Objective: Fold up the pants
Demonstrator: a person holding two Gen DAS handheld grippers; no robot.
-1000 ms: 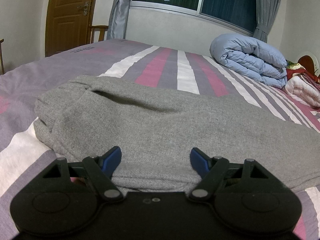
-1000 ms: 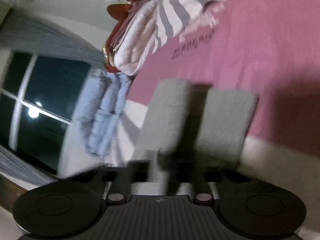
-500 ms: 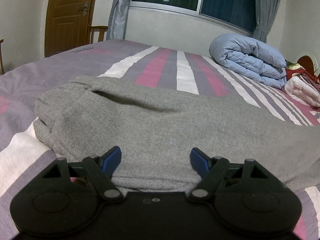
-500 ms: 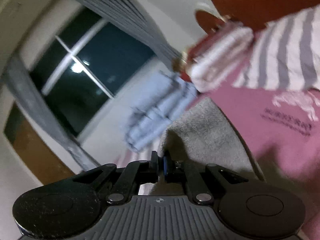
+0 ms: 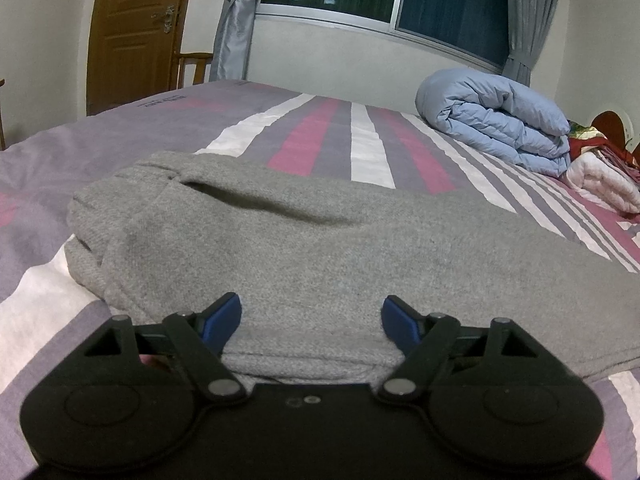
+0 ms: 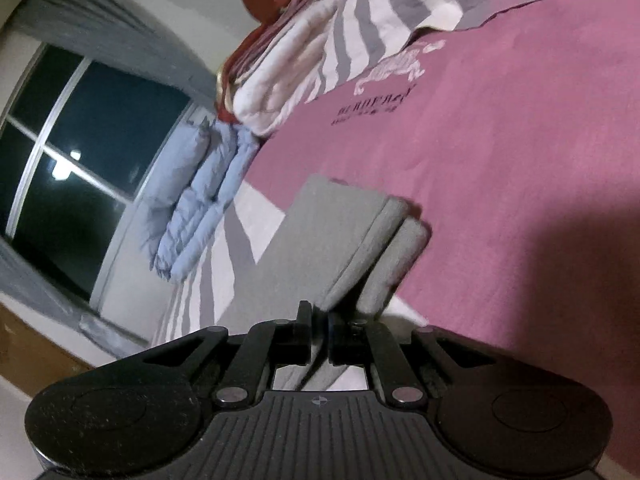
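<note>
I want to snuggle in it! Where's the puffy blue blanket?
In the left wrist view, the folded light blue quilted blanket sits far right on the striped pink, white and purple bedspread, under the dark window, beyond the grey pants.

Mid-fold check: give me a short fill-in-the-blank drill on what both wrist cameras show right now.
1. The soft grey knit pants lie on a striped ____.
2. The left gripper has its blue-padded jaws ____ over the pants.
3. The right gripper is shut on a fold of the ____.
4. The rolled quilt near the window is light ____.

Missing words: bed; open; pants; blue
</note>
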